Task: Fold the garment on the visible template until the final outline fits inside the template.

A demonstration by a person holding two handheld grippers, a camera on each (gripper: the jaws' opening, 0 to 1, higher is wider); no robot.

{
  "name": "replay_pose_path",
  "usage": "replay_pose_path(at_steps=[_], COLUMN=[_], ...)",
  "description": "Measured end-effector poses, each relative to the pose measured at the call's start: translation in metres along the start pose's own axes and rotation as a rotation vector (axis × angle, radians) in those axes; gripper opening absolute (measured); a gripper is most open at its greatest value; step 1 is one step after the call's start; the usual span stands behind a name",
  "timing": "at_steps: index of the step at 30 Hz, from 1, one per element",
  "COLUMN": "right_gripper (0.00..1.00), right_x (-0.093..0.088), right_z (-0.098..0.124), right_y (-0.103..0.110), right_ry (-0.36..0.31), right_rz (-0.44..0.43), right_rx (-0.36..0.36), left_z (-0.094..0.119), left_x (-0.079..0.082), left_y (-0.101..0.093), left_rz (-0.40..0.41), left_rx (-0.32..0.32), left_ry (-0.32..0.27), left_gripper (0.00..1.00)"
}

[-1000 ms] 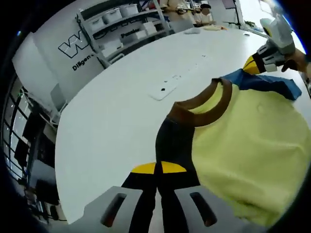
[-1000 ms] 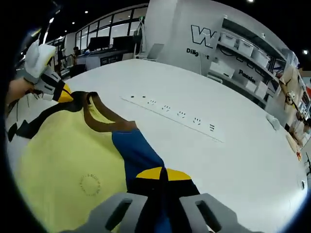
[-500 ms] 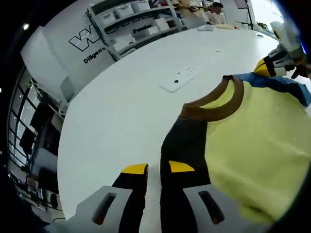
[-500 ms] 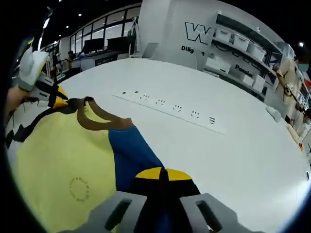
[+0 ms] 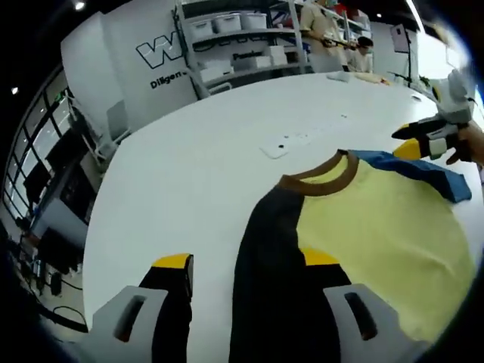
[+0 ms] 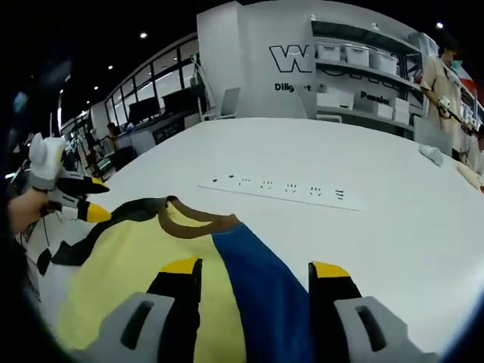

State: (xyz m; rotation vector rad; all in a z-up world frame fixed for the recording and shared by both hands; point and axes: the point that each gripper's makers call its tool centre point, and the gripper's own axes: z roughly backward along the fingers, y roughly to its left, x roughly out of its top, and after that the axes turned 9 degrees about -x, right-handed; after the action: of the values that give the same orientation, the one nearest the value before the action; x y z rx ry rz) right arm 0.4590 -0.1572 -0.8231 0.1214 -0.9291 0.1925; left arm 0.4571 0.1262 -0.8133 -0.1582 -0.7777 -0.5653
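On the white table [image 5: 189, 174] we see the yellow sweatshirt [image 5: 378, 227] lying flat, collar [image 5: 321, 181] toward the far power strip [image 6: 283, 187], long axis near to far. It looks soft and light (likely to slump), so we'd pinch sleeve edges. Left gripper [image 5: 246, 265] and right gripper [image 6: 253, 266] stand apart, holding nothing.

- We see a wide white desk [image 5: 189, 174] carrying everything; in the right gripper view its bare top [image 6: 393, 227] stretches well past the clothing.
- A T-shirt [image 5: 378, 219] lies flat on it: yellow body, brown collar, one black sleeve, one blue sleeve [image 6: 261, 280].
- A white power strip [image 6: 283, 189] lies on the desk just beyond the collar, apart from the shirt.
- Small pale items [image 5: 344, 76] rest at the far edge, too small to tell.
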Motion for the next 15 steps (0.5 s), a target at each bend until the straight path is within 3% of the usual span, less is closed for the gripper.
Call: replay_pose_path(at_steps=[4, 10, 15], right_gripper=[0.71, 0.82, 0.89], right_x=[-0.007, -0.008, -0.009], right_z=[0.02, 0.042, 0.065], right_y=[0.02, 0.035, 0.052], right_ry=[0.0, -0.02, -0.037], right_rz=[0.007, 0.048, 0.069], right_rx=[0.053, 0.089, 0.122], left_z=[0.026, 0.047, 0.061], left_x=[-0.008, -0.024, -0.038], left_y=[-0.015, -0.03, -0.043], left_rz=[0.014, -0.021, -0.002], left_rx=[-0.03, -0.035, -0.048], left_ry=[-0.026, -0.014, -0.027], left_gripper=[0.62, 0.76, 0.79])
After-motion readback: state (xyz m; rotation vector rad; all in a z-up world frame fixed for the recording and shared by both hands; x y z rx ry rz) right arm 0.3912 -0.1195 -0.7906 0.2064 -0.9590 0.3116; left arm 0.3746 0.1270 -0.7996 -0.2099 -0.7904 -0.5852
